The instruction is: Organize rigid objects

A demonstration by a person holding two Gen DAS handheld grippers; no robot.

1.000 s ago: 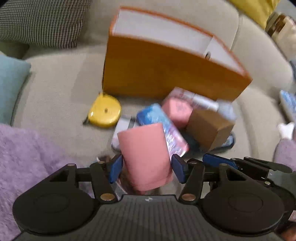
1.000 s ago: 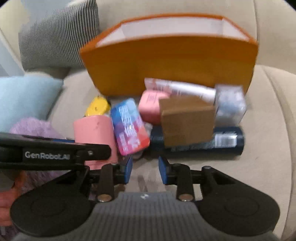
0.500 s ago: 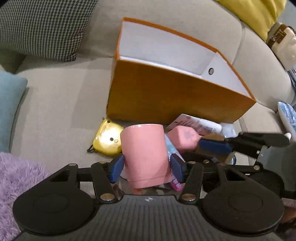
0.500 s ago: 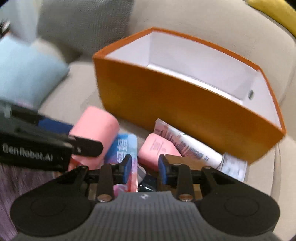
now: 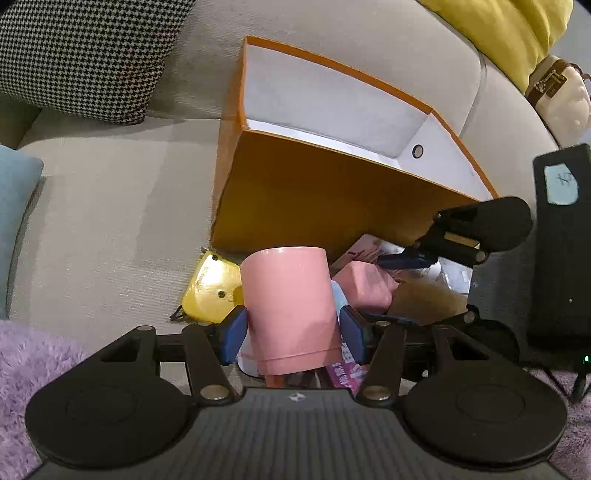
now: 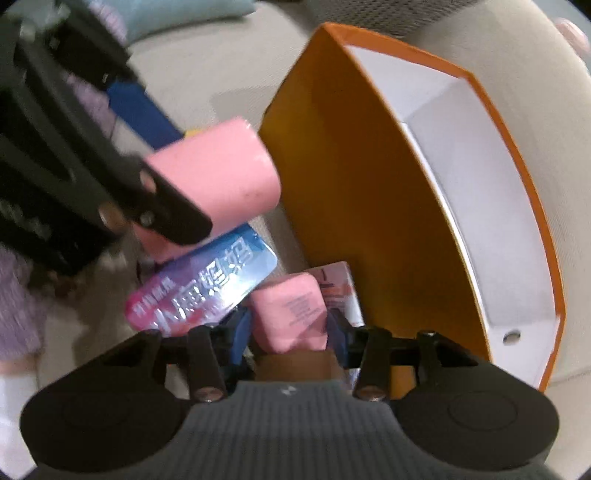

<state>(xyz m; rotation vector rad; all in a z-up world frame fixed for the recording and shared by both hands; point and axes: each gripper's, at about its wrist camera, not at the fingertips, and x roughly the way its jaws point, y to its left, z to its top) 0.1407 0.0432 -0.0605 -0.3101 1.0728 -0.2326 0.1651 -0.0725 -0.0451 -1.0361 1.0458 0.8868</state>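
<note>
We've got the pink cup [image 5: 291,310] clamped mid-wall in our left gripper [image 5: 293,334] — smooth, light, rigid, likely slippery — while our right gripper [image 6: 288,334] straddles the small pink box [image 6: 291,314], grip uncertain.

The pink cup [image 5: 291,310] hides its own base behind the left gripper [image 5: 291,330] body, and it covers part of the yellow tape measure [image 5: 212,290] and most of the blue packet [image 6: 207,288]. In the right wrist view the whole scene is blurred, so the packet's print cannot be read. The brown box [image 6: 295,365] shows only a sliver above the right gripper [image 6: 290,330]. The orange box [image 5: 332,192] hides its own floor behind its near wall. The yellow cushion [image 5: 517,33] is cut off by the top edge.
</note>
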